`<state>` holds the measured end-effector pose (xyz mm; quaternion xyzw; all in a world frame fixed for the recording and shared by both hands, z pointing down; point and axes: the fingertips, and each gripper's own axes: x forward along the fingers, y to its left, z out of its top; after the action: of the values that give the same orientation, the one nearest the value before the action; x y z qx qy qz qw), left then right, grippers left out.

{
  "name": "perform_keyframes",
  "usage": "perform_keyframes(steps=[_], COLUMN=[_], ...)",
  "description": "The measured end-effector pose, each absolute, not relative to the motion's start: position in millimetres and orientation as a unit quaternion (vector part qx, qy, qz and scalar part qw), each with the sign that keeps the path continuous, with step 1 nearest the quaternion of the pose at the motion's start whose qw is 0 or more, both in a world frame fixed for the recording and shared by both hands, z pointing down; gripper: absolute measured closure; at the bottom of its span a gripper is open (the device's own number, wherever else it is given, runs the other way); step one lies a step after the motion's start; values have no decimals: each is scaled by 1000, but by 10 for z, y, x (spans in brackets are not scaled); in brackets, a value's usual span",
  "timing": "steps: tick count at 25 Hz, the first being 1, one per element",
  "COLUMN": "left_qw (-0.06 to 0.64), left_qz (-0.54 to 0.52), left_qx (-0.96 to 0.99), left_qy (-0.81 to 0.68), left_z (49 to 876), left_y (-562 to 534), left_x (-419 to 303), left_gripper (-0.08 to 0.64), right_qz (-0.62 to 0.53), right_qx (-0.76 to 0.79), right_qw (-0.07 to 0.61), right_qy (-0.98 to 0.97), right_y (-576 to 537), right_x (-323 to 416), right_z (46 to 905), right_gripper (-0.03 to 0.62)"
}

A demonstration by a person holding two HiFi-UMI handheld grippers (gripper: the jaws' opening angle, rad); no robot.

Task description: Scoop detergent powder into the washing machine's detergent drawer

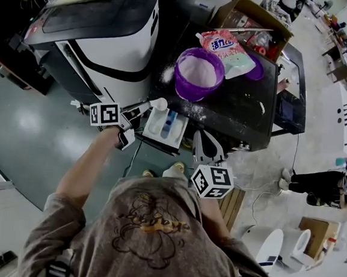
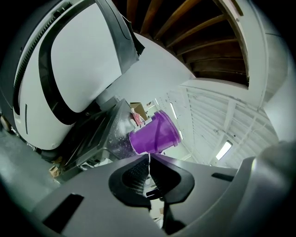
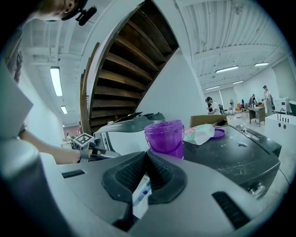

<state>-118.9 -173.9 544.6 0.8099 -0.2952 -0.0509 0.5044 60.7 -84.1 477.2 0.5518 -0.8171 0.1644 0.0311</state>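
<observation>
Powder [image 1: 197, 69] fills the purple bucket [image 1: 188, 93] by the worktop's [image 1: 249, 105] left edge, the left gripper [image 1: 138, 109] holding a white scoop [image 1: 159, 103] over the drawer [image 1: 153, 127]; its view shows jaws clamping the handle [image 2: 149, 161]; the right gripper's [image 3: 147, 155] meet on nothing.

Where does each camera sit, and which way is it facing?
Head view: on the person's head, facing steeply down at the detergent drawer; shirt, arms, left gripper holding the scoop, and right gripper show.
Left gripper view: on the left gripper, angled up past the washing machine; only its shut jaws show.
Right gripper view: on the right gripper, facing across the black table; its shut jaws and the left forearm show.
All three share the purple bucket.
</observation>
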Motion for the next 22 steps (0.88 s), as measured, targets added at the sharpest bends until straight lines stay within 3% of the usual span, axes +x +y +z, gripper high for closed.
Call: perform_keyframes(steps=[22], left_qw=[375], left_qz=[92], left_qx=[860], left_qy=[-333], left_z=[5672], left_y=[-1770], left_x=[-1069], left_gripper=[537], right_qz=[170], right_qx=[562], right_qw=[34], right_qy=[-809], right_y=[-816], right_x=[677], right_z=[4824], right_gripper=[591])
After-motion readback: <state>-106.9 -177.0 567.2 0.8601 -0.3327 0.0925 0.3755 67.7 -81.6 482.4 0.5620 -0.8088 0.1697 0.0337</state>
